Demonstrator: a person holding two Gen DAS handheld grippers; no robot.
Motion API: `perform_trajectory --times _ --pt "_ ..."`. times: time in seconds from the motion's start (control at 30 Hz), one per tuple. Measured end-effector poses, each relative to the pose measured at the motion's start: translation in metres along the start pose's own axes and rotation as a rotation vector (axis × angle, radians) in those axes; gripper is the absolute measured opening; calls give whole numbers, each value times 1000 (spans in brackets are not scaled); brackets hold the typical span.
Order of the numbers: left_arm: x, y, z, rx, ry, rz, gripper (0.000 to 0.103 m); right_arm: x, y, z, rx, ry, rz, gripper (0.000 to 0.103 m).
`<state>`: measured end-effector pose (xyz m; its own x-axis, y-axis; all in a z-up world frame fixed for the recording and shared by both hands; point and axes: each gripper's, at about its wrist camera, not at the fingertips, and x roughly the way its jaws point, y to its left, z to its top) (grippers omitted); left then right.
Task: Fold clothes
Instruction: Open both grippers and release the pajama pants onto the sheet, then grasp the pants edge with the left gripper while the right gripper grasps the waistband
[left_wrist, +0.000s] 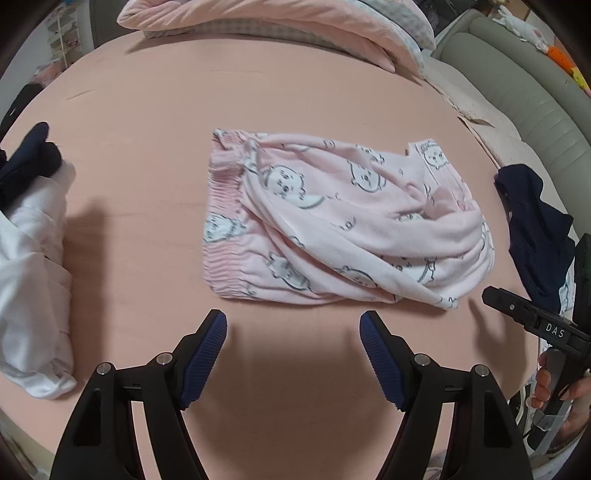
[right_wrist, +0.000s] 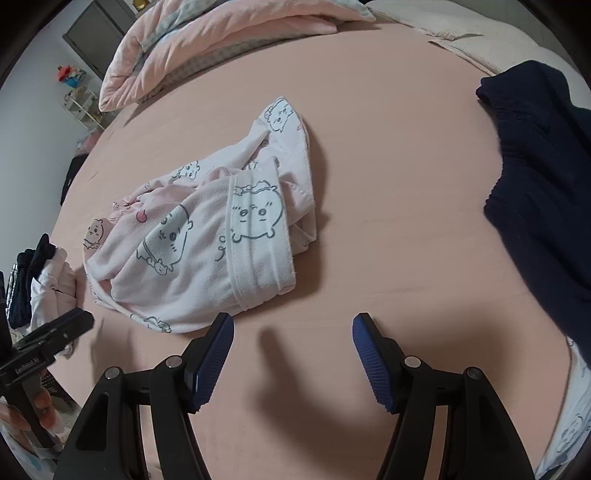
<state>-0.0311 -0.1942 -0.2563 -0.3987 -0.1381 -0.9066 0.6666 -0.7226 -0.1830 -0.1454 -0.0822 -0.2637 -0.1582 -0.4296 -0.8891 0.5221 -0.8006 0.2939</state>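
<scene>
Hovering with fingers spread and empty: left gripper (left_wrist: 293, 334), right gripper (right_wrist: 293, 334). Pink pajama pants (left_wrist: 332, 225) at 12 o'clock, twisted; pinching stacked layers risks a crooked fold.

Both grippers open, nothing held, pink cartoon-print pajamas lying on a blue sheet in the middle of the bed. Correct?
One thing is off: the sheet is pink, not blue, as the left wrist view shows. The rest holds: the left gripper and the right gripper are both open and hold nothing, and the pink cartoon-print pajamas lie in the middle of the bed.
</scene>
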Motion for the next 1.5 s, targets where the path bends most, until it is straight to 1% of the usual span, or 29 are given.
perform_trajectory --times 0.2,0.43,0.63,0.73,0.9,0.93,0.97,1.13,1.2,1.27,1.33,1.37,1.4,1.43,1.47,1.5 --pt "8 -13 -1 26 18 -15 73 8 9 -1 -43 -1 4 67" --pt "14 -31 4 62 31 -18 73 17 28 0 -105 -16 -3 67" --pt "20 -37 9 47 49 -48 73 22 34 -1 -146 -33 -12 67" --pt "24 -41 14 33 46 -79 73 22 35 0 -142 -51 2 66" --pt "27 -46 15 27 30 -93 73 22 31 0 -134 -86 35 66" --pt "28 -47 15 28 28 -95 73 22 31 -1 -133 -91 40 64" --pt "31 -48 16 31 28 -96 73 23 31 -1 -131 -95 44 59" --pt "38 -48 18 24 39 -119 73 25 27 -5 -105 -104 55 51" --pt "40 -45 18 13 43 -123 73 24 23 -6 -103 -102 50 45" --pt "41 -44 18 9 46 -125 73 23 20 -6 -101 -100 45 37" --pt "41 -46 17 29 41 -113 70 22 16 -7 -99 -98 41 32" --pt "40 -47 17 38 37 -103 63 22 15 -7 -98 -97 40 28" --pt "39 -49 17 50 30 -88 50 20 15 -7 -101 -96 39 24" --pt "38 -51 17 63 24 -74 44 18 15 -7 -104 -96 37 20" --pt "36 -53 17 77 15 -64 36 16 15 -7 -108 -96 36 19" --pt "35 -55 18 94 12 -59 33 14 16 -7 -114 -95 32 19"
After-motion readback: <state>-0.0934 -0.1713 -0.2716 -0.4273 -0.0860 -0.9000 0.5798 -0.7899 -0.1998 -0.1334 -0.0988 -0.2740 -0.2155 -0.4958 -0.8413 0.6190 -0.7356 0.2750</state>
